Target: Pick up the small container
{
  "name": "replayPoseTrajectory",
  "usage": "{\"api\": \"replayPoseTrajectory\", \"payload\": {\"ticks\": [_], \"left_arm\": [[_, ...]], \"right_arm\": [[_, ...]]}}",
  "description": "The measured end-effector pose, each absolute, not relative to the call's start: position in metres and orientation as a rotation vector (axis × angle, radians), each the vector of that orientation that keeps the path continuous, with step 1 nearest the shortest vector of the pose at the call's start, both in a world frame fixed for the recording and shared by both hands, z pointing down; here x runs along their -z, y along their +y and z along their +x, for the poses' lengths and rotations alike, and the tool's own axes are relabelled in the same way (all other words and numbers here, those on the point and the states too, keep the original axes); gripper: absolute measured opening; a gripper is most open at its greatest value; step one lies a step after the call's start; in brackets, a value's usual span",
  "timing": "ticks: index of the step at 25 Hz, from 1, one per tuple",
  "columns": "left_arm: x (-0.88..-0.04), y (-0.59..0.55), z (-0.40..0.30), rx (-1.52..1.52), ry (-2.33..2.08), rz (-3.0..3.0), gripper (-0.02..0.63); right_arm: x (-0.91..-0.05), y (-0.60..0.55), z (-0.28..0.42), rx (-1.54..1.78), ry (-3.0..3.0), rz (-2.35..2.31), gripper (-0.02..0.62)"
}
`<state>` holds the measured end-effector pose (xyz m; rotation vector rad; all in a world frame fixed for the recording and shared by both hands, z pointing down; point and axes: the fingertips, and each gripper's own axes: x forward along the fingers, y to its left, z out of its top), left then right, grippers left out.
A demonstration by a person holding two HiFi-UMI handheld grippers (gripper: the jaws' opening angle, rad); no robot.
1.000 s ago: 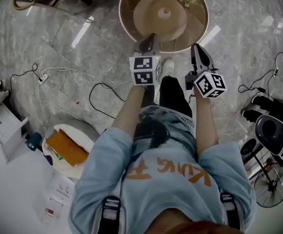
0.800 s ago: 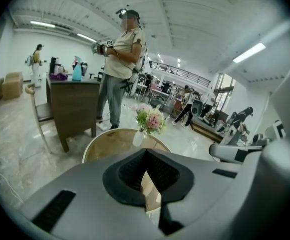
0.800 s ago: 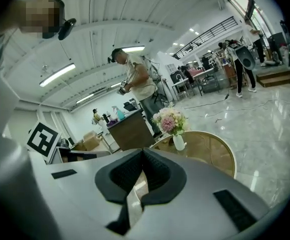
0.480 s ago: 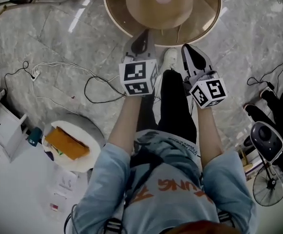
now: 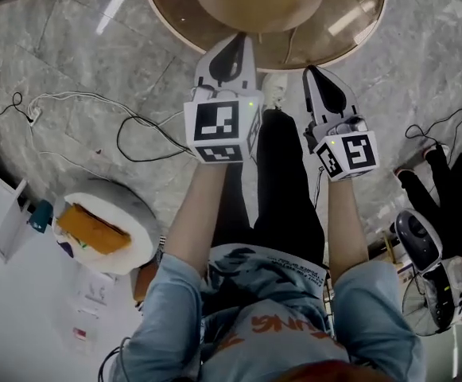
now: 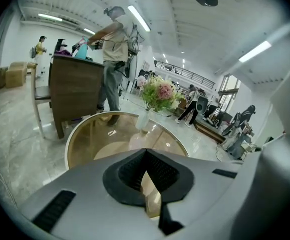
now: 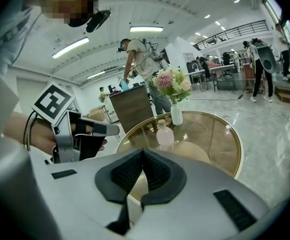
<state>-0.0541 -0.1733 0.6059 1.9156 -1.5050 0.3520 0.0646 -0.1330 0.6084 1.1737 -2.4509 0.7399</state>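
Observation:
The small container point(image 7: 164, 134) is a pale pink bottle standing upright near the middle of the round glass table point(image 7: 234, 154), on the far side of my right gripper point(image 7: 143, 153). That gripper point(image 5: 316, 74) is shut and empty, its tip at the table's near rim point(image 5: 175, 24). My left gripper point(image 5: 232, 42) is also shut on nothing and hangs over the near edge of the table point(image 6: 71, 141). It shows in the right gripper view too, as the left gripper point(image 7: 77, 134), held in a hand. The head view cuts the bottle off at the top.
A white vase of flowers point(image 7: 176, 111) stands behind the bottle. Cables point(image 5: 135, 138) trail over the marble floor at the left. A white round stool with an orange thing point(image 5: 103, 233) sits low left, fans and gear point(image 5: 421, 249) at the right. People stand by a wooden desk point(image 6: 75, 89).
Both grippers have moved forward to the table's near rim, and the table has slid up and out of the head view. Both stay shut.

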Motion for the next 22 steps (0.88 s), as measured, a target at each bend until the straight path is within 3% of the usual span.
{"api": "replayPoseTrajectory", "payload": {"ticks": [5, 12, 16, 22], "left_arm": [[-0.637, -0.169, -0.059, -0.388, -1.488, 1.911, 0.023], [-0.663, -0.181, -0.08, -0.377, -1.532, 1.83, 0.023], [-0.666, -0.184, -0.08, -0.35, -1.534, 1.812, 0.023], [-0.677, -0.188, -0.081, -0.355, -1.524, 1.818, 0.023]], "right_arm": [[-0.634, -0.15, 0.044, -0.679, -2.507, 1.125, 0.018], [-0.668, -0.193, 0.019, -0.614, -2.506, 1.06, 0.091], [-0.681, -0.211, 0.013, -0.575, -2.529, 1.01, 0.101], [-0.698, -0.248, 0.003, -0.493, -2.556, 1.014, 0.183]]}}
